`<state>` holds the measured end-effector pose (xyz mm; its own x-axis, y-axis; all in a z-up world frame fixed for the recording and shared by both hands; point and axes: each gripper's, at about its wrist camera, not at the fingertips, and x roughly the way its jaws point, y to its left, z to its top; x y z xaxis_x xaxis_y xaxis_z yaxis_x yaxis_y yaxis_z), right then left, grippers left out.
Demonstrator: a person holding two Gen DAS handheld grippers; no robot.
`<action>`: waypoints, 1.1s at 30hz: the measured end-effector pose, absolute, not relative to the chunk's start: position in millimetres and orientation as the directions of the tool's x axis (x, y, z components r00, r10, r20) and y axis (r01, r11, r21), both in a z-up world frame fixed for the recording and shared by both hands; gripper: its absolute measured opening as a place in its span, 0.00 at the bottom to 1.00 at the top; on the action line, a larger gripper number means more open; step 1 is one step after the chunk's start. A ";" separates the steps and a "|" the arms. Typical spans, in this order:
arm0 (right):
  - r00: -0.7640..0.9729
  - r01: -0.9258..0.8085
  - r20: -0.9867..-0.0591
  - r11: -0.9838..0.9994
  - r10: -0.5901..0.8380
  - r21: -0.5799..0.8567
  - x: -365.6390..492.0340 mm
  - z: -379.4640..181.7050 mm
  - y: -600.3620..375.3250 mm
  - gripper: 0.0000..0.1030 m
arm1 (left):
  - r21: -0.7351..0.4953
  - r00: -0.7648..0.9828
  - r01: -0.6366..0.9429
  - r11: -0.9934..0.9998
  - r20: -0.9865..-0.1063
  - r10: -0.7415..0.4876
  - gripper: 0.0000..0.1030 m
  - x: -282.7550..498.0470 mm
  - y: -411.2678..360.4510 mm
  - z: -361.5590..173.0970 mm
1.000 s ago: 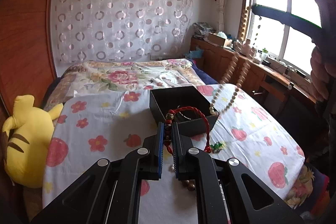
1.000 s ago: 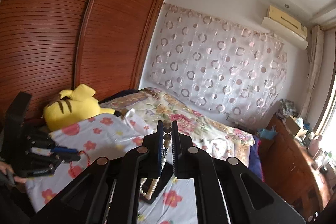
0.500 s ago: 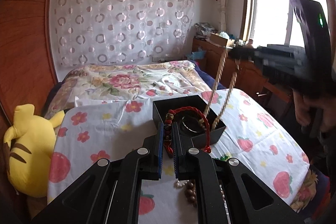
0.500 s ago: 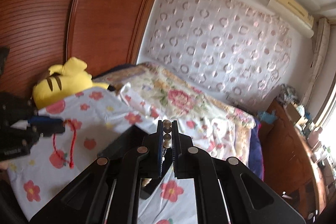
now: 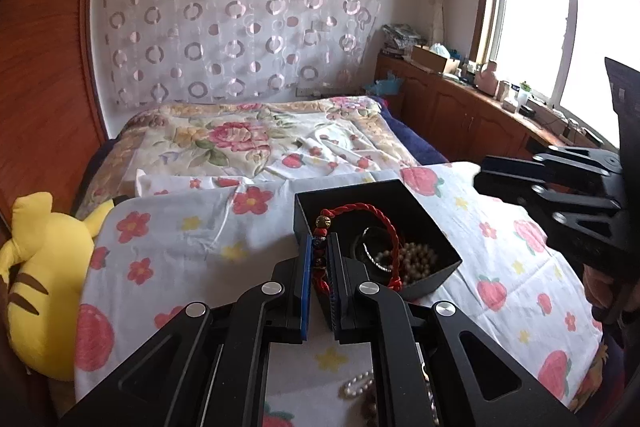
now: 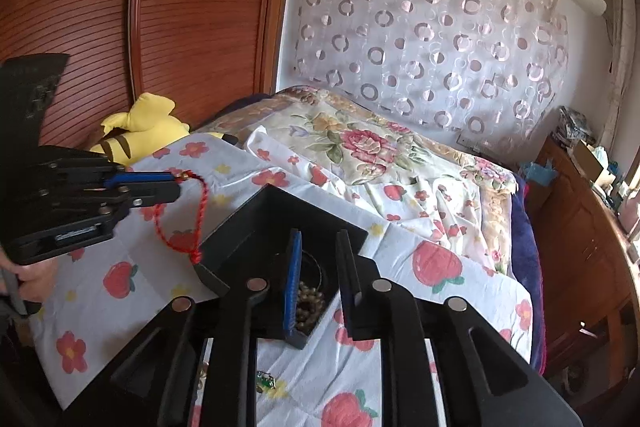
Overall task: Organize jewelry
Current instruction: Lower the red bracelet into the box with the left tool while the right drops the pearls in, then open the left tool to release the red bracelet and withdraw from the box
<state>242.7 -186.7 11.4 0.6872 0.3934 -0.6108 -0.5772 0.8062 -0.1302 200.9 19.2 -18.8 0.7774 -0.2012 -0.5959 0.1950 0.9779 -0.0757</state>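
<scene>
Since earlier frame: right tongs (image 6: 318, 279) dropped over black box (image 5: 420, 211), jaws just opening, beads (image 5: 416, 259) released inside. Left tongs (image 5: 320, 279) clenched on red cord bracelet (image 5: 372, 223), at box's 7 o'clock edge, likely next into box.

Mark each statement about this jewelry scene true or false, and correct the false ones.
1. The left tool grips a red cord bracelet. True.
2. The black box is empty. False: beads and a bangle lie in it.
3. The right tool is shut on a bead string. False: its jaws stand apart over the box with nothing between them, having just been opening.
4. A yellow plush toy lies at the bed's edge by the wooden wardrobe. True.
5. The bracelet already lies in the box. False: it hangs from the left tool.
</scene>
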 end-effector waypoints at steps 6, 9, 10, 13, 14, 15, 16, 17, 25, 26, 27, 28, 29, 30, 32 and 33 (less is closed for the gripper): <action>0.684 -0.578 -0.609 0.808 0.401 -0.117 234.3 5.8 -202.6 0.19 | -0.056 0.760 0.193 0.980 -0.623 -0.185 0.06 224.7 5.4 -26.8; 0.681 -0.577 -0.610 0.809 0.406 -0.107 228.5 0.3 -209.4 0.19 | -0.040 0.749 0.188 0.981 -0.640 -0.170 0.06 237.3 -2.1 -32.3; 0.679 -0.578 -0.611 0.809 0.408 -0.102 226.5 -2.4 -211.5 0.19 | -0.035 0.747 0.188 0.982 -0.644 -0.166 0.06 240.4 -4.2 -33.8; 0.674 -0.578 -0.614 0.811 0.411 -0.091 222.6 -10.2 -217.1 0.19 | -0.025 0.736 0.184 0.983 -0.659 -0.155 0.06 249.9 -9.8 -39.0; 0.672 -0.577 -0.616 0.812 0.411 -0.089 221.5 -13.2 -218.5 0.19 | -0.022 0.733 0.183 0.983 -0.663 -0.151 0.06 252.8 -11.2 -40.7; 0.672 -0.576 -0.616 0.812 0.410 -0.088 220.3 -15.6 -219.9 0.19 | -0.019 0.729 0.181 0.983 -0.669 -0.147 0.06 256.1 -12.5 -42.9; 0.671 -0.576 -0.618 0.813 0.410 -0.087 219.2 -17.9 -220.3 0.19 | -0.015 0.726 0.178 0.984 -0.673 -0.142 0.06 258.4 -13.5 -44.9; 0.668 -0.576 -0.621 0.813 0.410 -0.083 218.1 -21.5 -221.5 0.19 | -0.012 0.724 0.176 0.984 -0.676 -0.137 0.06 260.5 -14.3 -47.0; 0.654 -0.566 -0.639 0.823 0.404 -0.058 215.3 -38.5 -230.0 0.19 | -0.015 0.725 0.164 0.986 -0.677 -0.131 0.35 261.4 -15.1 -52.0; 0.651 -0.565 -0.642 0.824 0.405 -0.053 215.0 -40.6 -230.6 0.19 | -0.017 0.730 0.163 0.986 -0.670 -0.132 0.38 258.1 -14.1 -50.5; 0.648 -0.564 -0.644 0.824 0.406 -0.049 214.8 -42.2 -231.6 0.19 | -0.017 0.732 0.162 0.987 -0.668 -0.132 0.38 255.9 -13.7 -49.5; 0.646 -0.564 -0.646 0.825 0.406 -0.045 214.2 -43.7 -232.6 0.19 | -0.018 0.735 0.160 0.987 -0.665 -0.132 0.39 251.9 -12.6 -48.1; 0.642 -0.566 -0.648 0.824 0.409 -0.040 213.5 -45.0 -232.3 0.19 | -0.020 0.739 0.160 0.987 -0.660 -0.133 0.42 246.6 -11.1 -46.3; 0.639 -0.568 -0.649 0.822 0.413 -0.036 212.7 -46.3 -233.6 0.19 | -0.022 0.745 0.160 0.987 -0.654 -0.135 0.44 241.8 -9.6 -44.7; 0.628 -0.576 -0.654 0.817 0.422 -0.026 210.4 -49.6 -232.9 0.19 | -0.033 0.758 0.160 0.987 -0.636 -0.144 0.57 229.2 -4.8 -42.2; 0.620 -0.582 -0.658 0.813 0.427 -0.021 208.9 -52.6 -231.8 0.19 | -0.044 0.763 0.160 0.986 -0.628 -0.152 0.61 220.6 -1.9 -41.9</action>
<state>208.9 -231.8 -52.6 0.6201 0.4267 -0.6584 -0.5820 0.8129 -0.0214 220.6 -1.9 -41.9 0.7635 -0.1524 -0.6276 0.1603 0.9861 -0.0444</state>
